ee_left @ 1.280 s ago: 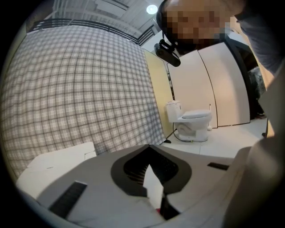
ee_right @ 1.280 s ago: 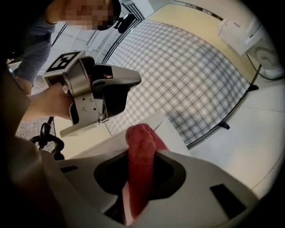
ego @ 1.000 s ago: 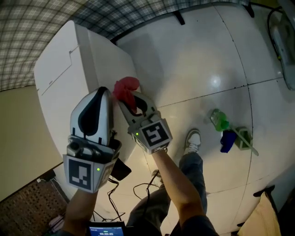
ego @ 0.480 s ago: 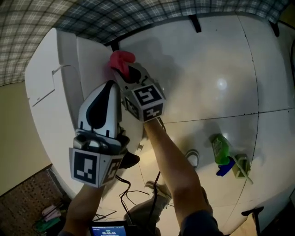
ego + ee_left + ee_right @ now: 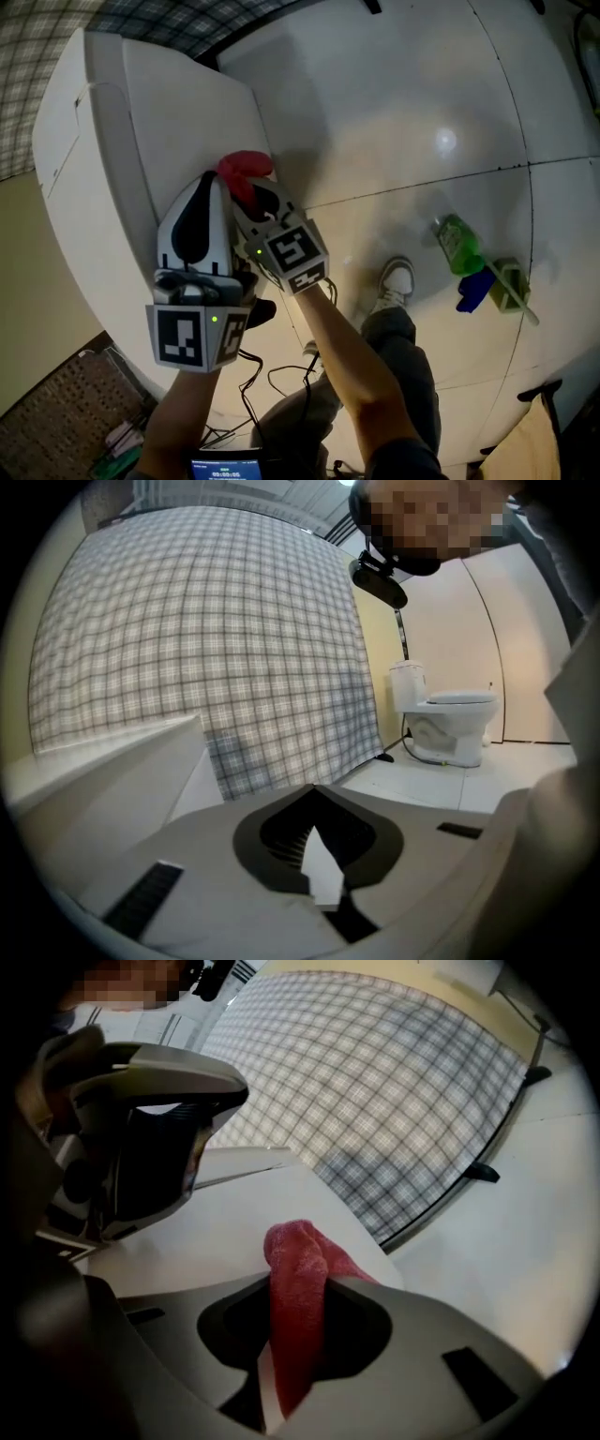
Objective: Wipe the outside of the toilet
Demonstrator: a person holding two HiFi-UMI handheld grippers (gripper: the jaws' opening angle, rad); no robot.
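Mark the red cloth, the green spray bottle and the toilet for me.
red cloth (image 5: 246,169): head view, on its bunched free end.
green spray bottle (image 5: 458,246): head view, on its green body.
toilet (image 5: 178,112): head view, on its white side panel.

red cloth (image 5: 298,1279), white toilet (image 5: 178,122), grey plaid curtain (image 5: 206,649), green bottle (image 5: 458,246)

L gripper (image 5: 205,180), R gripper (image 5: 251,194): grey-white shells, b&w marker cubes (image 5: 190,337), green LEDs (image 5: 214,320).
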